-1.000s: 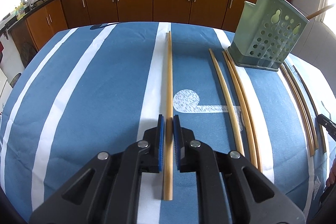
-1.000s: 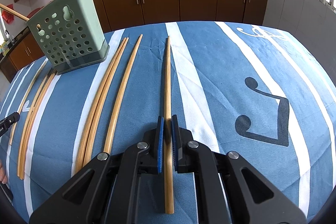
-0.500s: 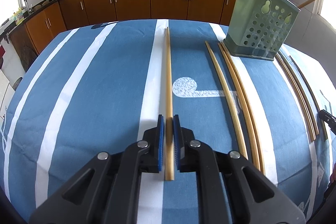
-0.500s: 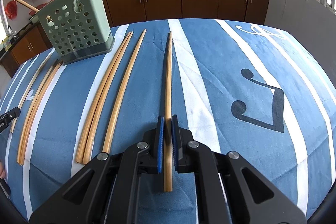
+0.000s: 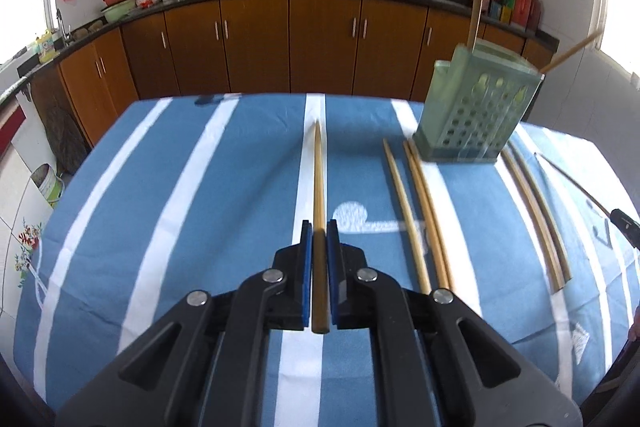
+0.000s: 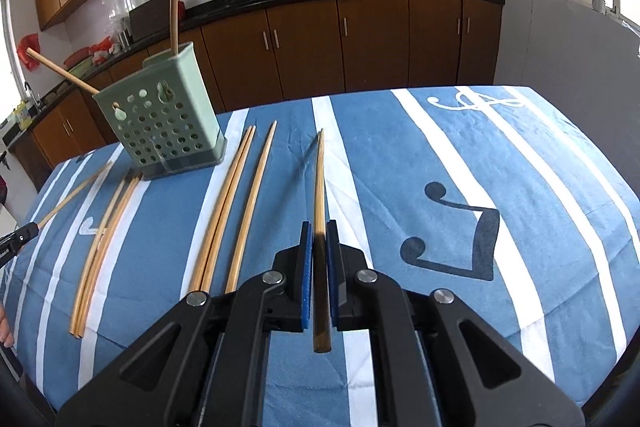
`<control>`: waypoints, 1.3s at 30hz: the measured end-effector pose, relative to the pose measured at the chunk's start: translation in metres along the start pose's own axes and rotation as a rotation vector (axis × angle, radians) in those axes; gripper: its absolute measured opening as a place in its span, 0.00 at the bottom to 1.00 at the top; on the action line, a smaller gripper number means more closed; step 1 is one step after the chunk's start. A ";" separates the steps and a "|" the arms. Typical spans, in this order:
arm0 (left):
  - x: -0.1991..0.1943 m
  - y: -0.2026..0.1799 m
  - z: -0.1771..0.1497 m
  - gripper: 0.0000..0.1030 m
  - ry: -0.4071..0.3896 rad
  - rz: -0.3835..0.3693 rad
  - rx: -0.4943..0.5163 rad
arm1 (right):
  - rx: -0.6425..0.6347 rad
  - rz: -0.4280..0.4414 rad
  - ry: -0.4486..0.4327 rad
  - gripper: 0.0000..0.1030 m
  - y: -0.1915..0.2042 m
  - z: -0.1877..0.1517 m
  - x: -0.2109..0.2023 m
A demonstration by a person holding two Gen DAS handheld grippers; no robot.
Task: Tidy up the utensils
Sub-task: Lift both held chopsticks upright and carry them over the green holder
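My left gripper is shut on a long wooden chopstick and holds it raised above the blue striped tablecloth. My right gripper is shut on another chopstick, also lifted. The green perforated utensil holder stands at the back right in the left wrist view and at the back left in the right wrist view, with two chopsticks standing in it. Several loose chopsticks lie on the cloth beside it.
Three chopsticks lie right of my left gripper, more beyond the holder. The other gripper's tip shows at the right edge. Brown kitchen cabinets and a counter stand behind the table.
Both grippers have lifted and tilted up with their chopsticks. The table now looks farther below and the cabinets fill more of each view.
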State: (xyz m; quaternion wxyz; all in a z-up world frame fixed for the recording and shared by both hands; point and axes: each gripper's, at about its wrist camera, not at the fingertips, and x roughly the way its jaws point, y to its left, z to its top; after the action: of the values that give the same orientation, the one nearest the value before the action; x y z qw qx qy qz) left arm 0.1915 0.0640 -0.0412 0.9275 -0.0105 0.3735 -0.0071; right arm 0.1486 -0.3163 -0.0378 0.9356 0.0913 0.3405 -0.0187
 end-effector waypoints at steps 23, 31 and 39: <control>-0.078 -0.002 0.048 0.08 -0.243 -0.033 -0.032 | 0.017 0.033 -0.227 0.07 0.008 0.046 -0.052; -0.101 -0.012 0.063 0.07 -0.268 -0.091 0.012 | 0.001 0.085 -0.280 0.07 0.021 0.072 -0.071; -0.140 -0.046 0.092 0.07 -0.361 -0.180 0.073 | -0.011 0.210 -0.380 0.07 0.045 0.106 -0.104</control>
State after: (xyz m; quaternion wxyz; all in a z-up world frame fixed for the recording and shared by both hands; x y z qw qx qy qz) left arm 0.1547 0.0221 0.1234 0.9748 -0.0114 0.1982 -0.1016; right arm 0.1401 -0.2940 0.1155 0.9803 0.1162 0.1467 0.0637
